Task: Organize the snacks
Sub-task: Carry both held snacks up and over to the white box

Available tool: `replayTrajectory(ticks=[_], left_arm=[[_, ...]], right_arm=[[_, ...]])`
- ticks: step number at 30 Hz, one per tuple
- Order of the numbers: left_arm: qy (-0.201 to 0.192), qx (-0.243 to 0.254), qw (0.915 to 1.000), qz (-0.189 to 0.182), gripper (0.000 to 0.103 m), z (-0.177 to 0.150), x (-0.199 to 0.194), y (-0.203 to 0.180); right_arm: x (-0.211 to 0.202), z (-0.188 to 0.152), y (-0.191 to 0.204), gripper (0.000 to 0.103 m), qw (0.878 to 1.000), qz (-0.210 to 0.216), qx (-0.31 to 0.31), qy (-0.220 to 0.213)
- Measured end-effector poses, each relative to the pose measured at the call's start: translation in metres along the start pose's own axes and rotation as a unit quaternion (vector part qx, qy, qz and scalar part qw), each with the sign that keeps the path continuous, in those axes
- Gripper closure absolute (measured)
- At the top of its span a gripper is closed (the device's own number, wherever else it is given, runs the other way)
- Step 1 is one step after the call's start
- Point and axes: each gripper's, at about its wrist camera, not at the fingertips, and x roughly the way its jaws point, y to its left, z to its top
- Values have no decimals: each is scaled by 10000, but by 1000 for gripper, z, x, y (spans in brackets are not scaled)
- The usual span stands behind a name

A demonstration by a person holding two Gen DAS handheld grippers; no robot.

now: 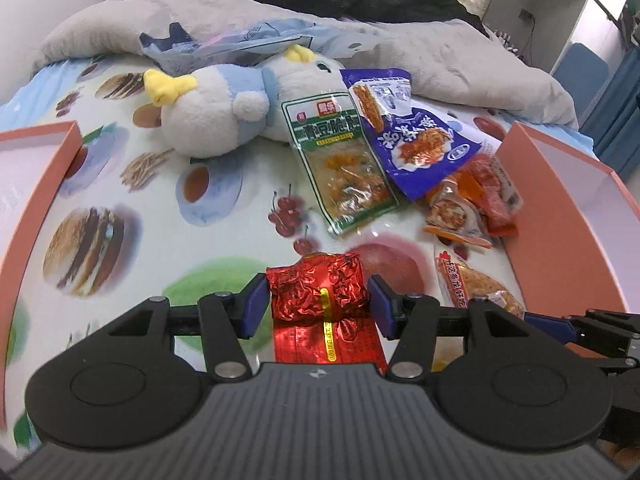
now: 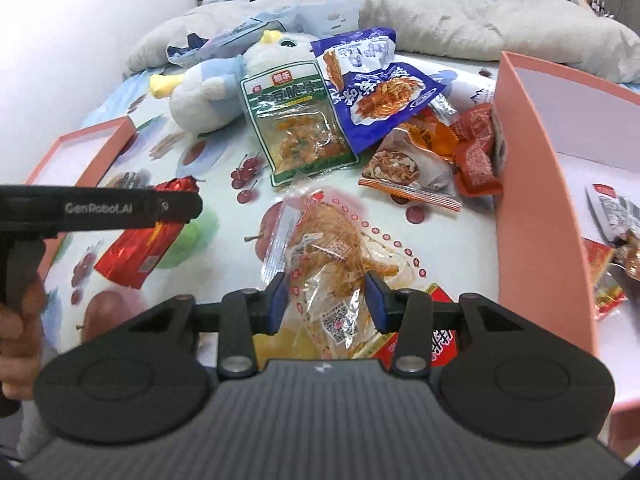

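While left tool [image 1: 318, 306] grips red packet [image 1: 320, 292], right tool [image 2: 326, 302] grips clear packet [image 2: 336, 276].

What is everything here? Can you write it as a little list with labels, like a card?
Place: bed sheet printed with food pictures
Left gripper: closed on a crinkly red foil packet
Right gripper: closed on a clear plastic snack bag with red dots
Loose snacks: green-edged clear pouch, blue bag, orange and red packets
Boxes: pink box on the right with some snacks inside; pink box on the left
Toy: grey and blue plush with yellow horns
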Motion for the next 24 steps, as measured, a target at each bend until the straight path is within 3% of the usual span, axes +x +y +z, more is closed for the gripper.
replayTrajectory(ticks=[12, 24], left_arm=[[-214, -176, 9996, -86, 43, -22, -50, -24], [-589, 55, 9974, -407, 43, 4, -93, -59]], right_arm=[[-39, -13, -3, 61, 9998, 40, 119, -164], [-93, 10, -5, 62, 9968, 107, 210, -764]])
